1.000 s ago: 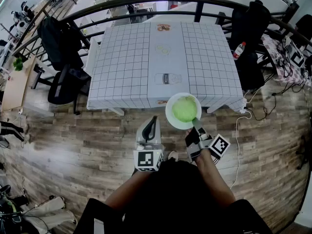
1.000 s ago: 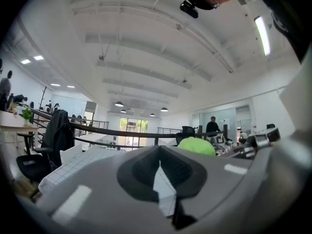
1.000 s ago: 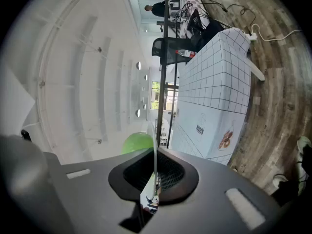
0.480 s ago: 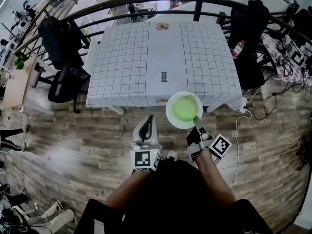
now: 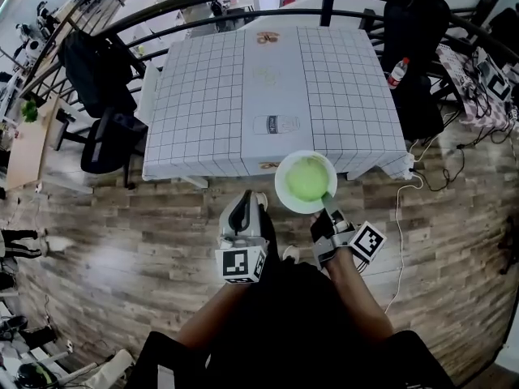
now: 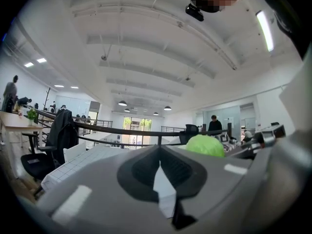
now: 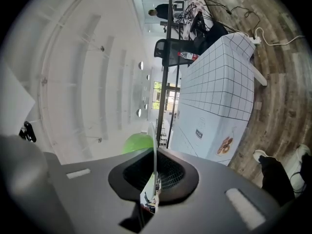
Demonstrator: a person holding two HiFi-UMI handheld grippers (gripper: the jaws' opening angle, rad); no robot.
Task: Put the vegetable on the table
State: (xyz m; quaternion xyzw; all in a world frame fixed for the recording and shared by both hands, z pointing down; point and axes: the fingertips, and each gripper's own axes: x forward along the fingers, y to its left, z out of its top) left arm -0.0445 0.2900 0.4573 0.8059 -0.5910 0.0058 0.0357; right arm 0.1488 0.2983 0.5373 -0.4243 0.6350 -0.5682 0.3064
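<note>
A white plate (image 5: 284, 191) carries a round green vegetable (image 5: 307, 179), held in the air just before the front edge of the grid-cloth table (image 5: 203, 96). My right gripper (image 5: 327, 204) is shut on the plate's near rim. In the right gripper view the plate rim (image 7: 155, 145) stands edge-on between the jaws of the right gripper (image 7: 155, 168), the vegetable (image 7: 137, 143) behind it. My left gripper (image 5: 251, 201) hangs left of the plate, shut and empty. In the left gripper view its jaws meet at the left gripper (image 6: 160, 164), with the vegetable (image 6: 204, 146) off to the right.
A dark curved railing (image 5: 203, 2) runs behind the table. Chairs draped with black jackets stand at the left (image 5: 97, 79) and right (image 5: 418, 31). A water bottle (image 5: 396, 73) sits by the right chair. Cables and a power strip (image 5: 415, 181) lie on the wooden floor at the right.
The table has drawn slightly nearer and larger in the head view. The plate stays in the right gripper. The left gripper has shifted a little, and a shoe shows beside it.
</note>
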